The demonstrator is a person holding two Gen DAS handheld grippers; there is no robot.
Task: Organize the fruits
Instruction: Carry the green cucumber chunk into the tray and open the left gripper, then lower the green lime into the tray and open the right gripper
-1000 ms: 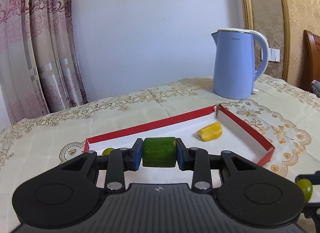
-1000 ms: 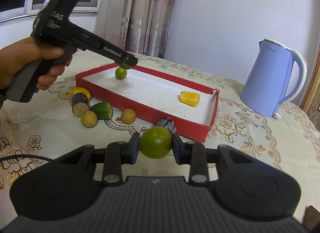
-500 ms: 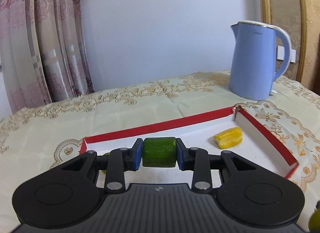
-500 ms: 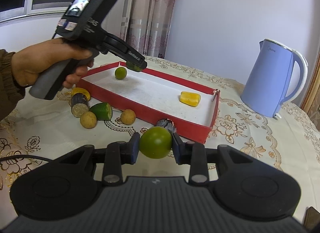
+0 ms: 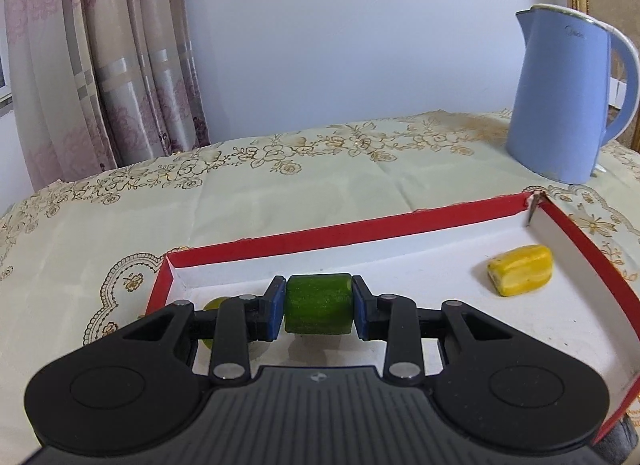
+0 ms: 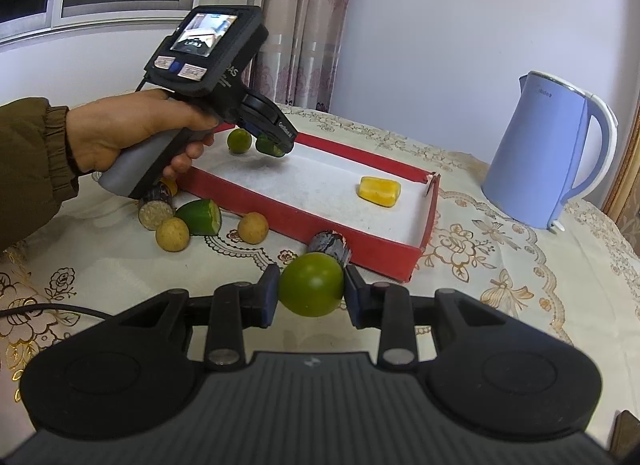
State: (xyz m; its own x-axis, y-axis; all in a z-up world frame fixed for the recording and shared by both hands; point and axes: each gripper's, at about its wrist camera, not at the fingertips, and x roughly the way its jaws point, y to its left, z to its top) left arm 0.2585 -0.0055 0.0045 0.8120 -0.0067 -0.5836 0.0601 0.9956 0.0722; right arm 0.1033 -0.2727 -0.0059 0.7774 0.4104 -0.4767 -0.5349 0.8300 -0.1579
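Observation:
My left gripper (image 5: pixel 318 309) is shut on a green cucumber chunk (image 5: pixel 318 308) and hangs just above the left end of the red tray (image 5: pixel 360 234). In the right wrist view the same gripper (image 6: pixel 273 145) holds the cucumber chunk (image 6: pixel 267 145) beside a small green lime (image 6: pixel 239 140) lying in the red tray (image 6: pixel 304 221). A yellow fruit piece (image 5: pixel 521 276) lies near the tray's far right corner. My right gripper (image 6: pixel 311 292) is shut on a round green fruit (image 6: pixel 311 284), in front of the tray's near wall.
Loose pieces sit on the tablecloth left of the tray: a green wedge (image 6: pixel 202 218), two tan round fruits (image 6: pixel 172 234) (image 6: pixel 253 227), and a dark-skinned stalk piece (image 6: pixel 156 211). Another dark piece (image 6: pixel 330 244) leans on the tray's near wall. A blue kettle (image 6: pixel 546 153) stands at the right.
My left gripper has carried the cucumber chunk further over the tray's left end and lower, toward the lime. The right gripper has stayed still with its green fruit.

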